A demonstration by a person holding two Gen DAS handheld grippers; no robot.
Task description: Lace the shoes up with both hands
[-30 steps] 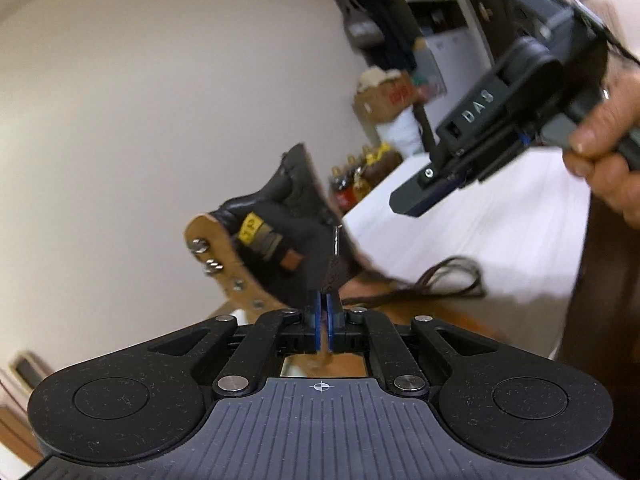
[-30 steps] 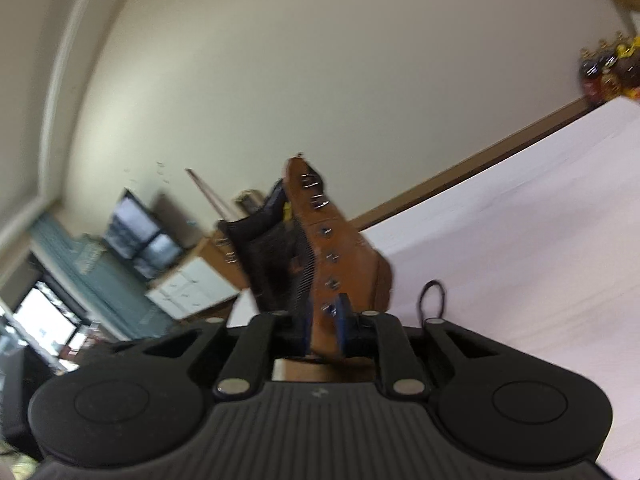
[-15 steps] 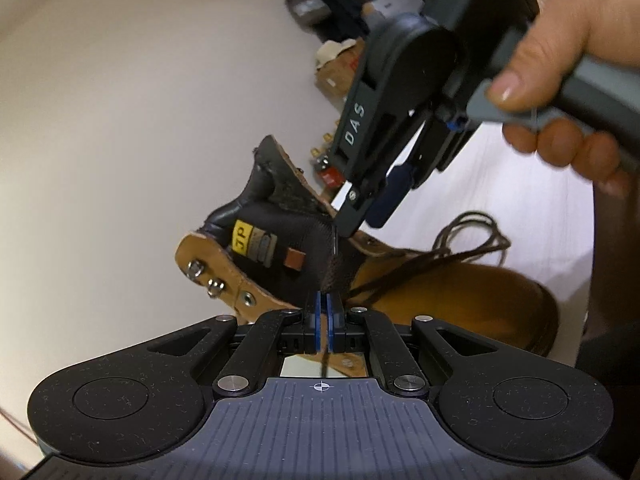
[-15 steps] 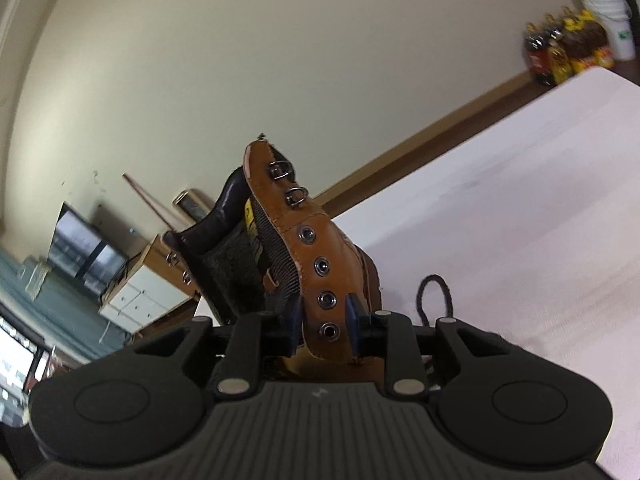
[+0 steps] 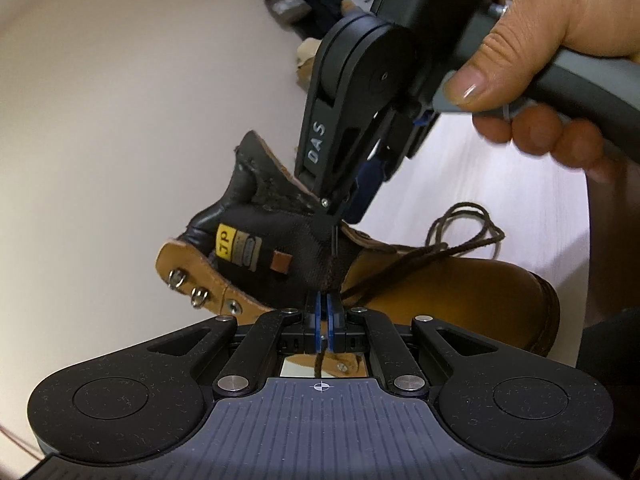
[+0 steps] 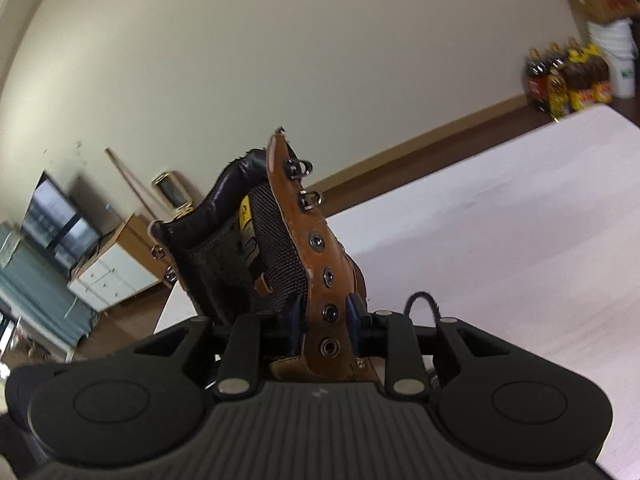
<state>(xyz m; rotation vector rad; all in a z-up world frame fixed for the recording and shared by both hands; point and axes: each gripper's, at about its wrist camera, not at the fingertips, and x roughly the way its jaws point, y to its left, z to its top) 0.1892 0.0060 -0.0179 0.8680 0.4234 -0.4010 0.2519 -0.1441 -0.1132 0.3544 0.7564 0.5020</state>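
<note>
So the boot (image 5: 420,292) lay on its side on the white surface (image 6: 500,248). Left tool (image 5: 323,320) was pinching the lace end (image 5: 334,264), which ran straight up toward the right tool (image 6: 322,320), itself straddling the eyelet flap (image 6: 320,280), not quite clamped.

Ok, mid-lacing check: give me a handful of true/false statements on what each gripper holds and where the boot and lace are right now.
1. The left gripper is shut on the lace. True.
2. The right gripper is clear of the boot. False: its fingers straddle the brown eyelet flap.
3. The boot is black all over. False: it is tan leather with a black tongue and collar.
4. Loose lace loops lie on the white table beyond the boot. True.
5. The top two fittings on the flap are metal hooks. True.
</note>
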